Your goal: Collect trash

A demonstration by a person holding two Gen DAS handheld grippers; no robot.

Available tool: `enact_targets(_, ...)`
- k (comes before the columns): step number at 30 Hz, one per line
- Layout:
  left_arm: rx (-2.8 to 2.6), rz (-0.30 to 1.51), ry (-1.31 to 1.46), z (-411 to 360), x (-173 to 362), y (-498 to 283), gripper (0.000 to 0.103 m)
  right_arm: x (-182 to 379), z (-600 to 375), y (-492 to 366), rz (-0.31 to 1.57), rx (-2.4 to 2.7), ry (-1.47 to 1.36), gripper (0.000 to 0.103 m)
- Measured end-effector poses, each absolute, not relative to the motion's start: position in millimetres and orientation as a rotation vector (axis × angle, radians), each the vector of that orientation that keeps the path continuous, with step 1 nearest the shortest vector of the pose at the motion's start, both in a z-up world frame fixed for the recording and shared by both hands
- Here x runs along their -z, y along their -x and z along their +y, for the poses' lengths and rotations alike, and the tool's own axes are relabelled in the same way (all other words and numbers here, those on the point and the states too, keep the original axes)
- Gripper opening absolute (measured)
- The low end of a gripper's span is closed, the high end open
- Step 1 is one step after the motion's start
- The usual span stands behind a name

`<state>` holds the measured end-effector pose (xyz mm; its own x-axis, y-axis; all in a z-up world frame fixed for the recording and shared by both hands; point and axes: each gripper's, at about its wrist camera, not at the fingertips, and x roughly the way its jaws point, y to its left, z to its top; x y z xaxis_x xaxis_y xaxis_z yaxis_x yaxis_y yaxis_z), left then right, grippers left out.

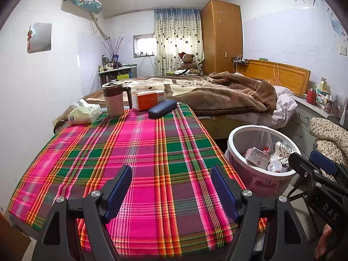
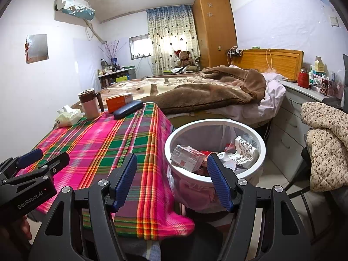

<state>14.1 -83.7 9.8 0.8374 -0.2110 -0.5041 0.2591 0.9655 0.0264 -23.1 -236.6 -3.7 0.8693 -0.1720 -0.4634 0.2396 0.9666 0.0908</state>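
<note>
Trash already sits in the white bin [image 2: 260, 152], which stands on the floor just beside the table's [image 1: 152, 152] right edge: a crumpled carton [image 2: 187, 156], a patterned white wrapper [image 2: 244, 150] and bits of clear plastic, all below the rim. From these views the job looks close to done, since the plaid cloth nearer you than the bin's far rim is bare.

What is left on the table is all at the end farthest from the bin: a tissue pack [image 1: 83, 113], a lidded mug [image 1: 115, 100], an orange box [image 1: 148, 100] and a dark glasses case [image 1: 162, 108]. None of these reads clearly as rubbish (the tissue pack is the only doubtful one), so judge before you reach. If you do take something, approach low along the cloth, close across the narrow side, and carry it over the bin's rim before letting go, so nothing catches the liner or tips the bin.

Your left tongs [image 1: 171, 190] hover over the near part of the cloth, left of the bin, spread wide with nothing between the blue pads, angled gently downward. Your right tongs [image 2: 171, 180] are likewise spread and empty, tilted down, with one pad in front of the cloth's corner and the other in front of the bin's near rim.
</note>
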Motion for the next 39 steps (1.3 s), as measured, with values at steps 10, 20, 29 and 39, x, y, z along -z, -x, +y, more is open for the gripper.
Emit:
enact_targets(10, 0.252, 0.526, -0.097, -86.4, -8.7, -14.4, 0.075, 4.3, -237.5, 23.5, 0.47, 0.216, -0.15, 0.068)
enact_targets(20, 0.254, 0.528, -0.097, -87.2, -8.1, -14.6, 0.075, 4.1, -237.5, 23.5, 0.472, 0.216, -0.149, 0.068)
enact_targets(29, 0.256, 0.529, -0.096, -86.8, -7.8, -14.1, 0.075, 4.8, -236.2, 25.5, 0.473, 0.216, -0.151, 0.068)
enact_targets(39, 0.258, 0.531, -0.097, -88.1, -8.8, -13.3, 0.075, 5.0, -235.8, 24.9, 0.473, 0.216, -0.15, 0.068)
